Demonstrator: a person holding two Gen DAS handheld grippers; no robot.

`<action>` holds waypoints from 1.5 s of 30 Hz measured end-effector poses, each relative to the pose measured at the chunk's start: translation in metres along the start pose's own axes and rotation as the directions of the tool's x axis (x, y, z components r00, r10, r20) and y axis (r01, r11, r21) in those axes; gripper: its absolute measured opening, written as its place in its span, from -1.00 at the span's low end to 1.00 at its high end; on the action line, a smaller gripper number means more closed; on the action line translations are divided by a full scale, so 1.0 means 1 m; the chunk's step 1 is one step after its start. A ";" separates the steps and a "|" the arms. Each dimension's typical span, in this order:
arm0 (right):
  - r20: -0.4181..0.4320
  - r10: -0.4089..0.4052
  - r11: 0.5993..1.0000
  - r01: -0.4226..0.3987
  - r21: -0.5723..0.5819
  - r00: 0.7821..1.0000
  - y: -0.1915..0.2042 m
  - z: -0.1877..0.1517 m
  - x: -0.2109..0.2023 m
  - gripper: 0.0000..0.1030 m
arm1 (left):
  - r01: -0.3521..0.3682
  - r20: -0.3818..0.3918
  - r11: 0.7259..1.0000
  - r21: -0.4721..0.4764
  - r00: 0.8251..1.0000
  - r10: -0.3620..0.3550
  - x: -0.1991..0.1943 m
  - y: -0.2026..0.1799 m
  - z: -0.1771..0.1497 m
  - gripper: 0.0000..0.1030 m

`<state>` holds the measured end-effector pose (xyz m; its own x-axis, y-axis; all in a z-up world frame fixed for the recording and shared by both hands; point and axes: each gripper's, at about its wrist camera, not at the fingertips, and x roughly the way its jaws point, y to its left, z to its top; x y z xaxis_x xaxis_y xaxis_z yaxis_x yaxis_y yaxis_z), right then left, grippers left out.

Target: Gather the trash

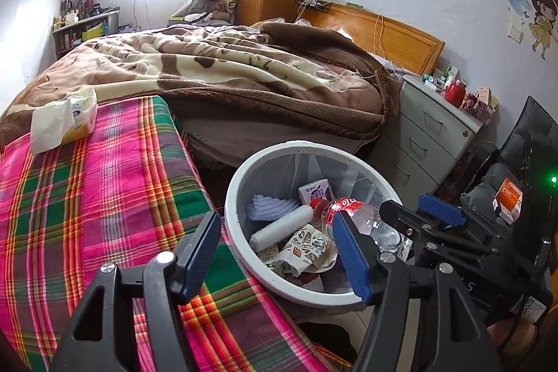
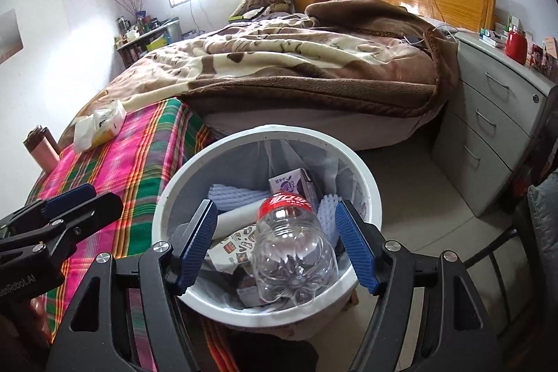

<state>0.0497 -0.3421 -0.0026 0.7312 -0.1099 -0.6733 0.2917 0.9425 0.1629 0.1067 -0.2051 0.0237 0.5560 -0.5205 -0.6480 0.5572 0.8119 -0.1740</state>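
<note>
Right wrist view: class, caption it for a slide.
Open right tongs over a clear plastic bottle in the white round bin.

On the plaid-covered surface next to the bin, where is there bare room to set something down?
The plaid cloth is bare from the tissue pack at its far end down to the left claw, bordered on the right by the trash bin. The bin itself is crowded: plastic bottle, carton, wrappers.

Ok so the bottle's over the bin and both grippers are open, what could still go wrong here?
1. The clear plastic bottle lies high on the pile, its base near the trash bin rim; it might roll out.
2. The right gripper, open, straddles the bottle; pulling back could snag it.
3. The tissue pack on the plaid cloth is uncollected; the left gripper reaching for it might bump the bin.
</note>
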 end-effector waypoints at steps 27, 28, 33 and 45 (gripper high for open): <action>0.175 -0.012 1.000 0.015 -0.018 0.984 0.036 -0.036 -0.060 0.39 | -0.122 0.192 0.993 0.009 0.974 0.118 -0.087 0.003 -0.052 0.55; 0.183 -0.015 1.000 0.020 -0.022 0.983 0.037 -0.038 -0.062 0.39 | -0.127 0.199 0.992 0.006 0.972 0.124 -0.089 0.003 -0.054 0.56; 0.207 -0.028 1.000 0.031 -0.007 0.978 0.040 -0.048 -0.069 0.39 | -0.176 0.213 0.984 -0.004 0.962 0.173 -0.096 0.004 -0.066 0.62; 0.264 -0.065 0.998 0.062 0.021 0.962 0.048 -0.067 -0.082 0.39 | -0.293 0.227 0.956 -0.028 0.929 0.291 -0.106 0.007 -0.088 0.63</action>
<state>-0.0376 -0.2663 0.0117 0.8474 -0.2500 -0.4684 0.3488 0.9273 0.1360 -0.0028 -0.1211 0.0259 0.8189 -0.3070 -0.4849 0.3526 0.9358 0.0031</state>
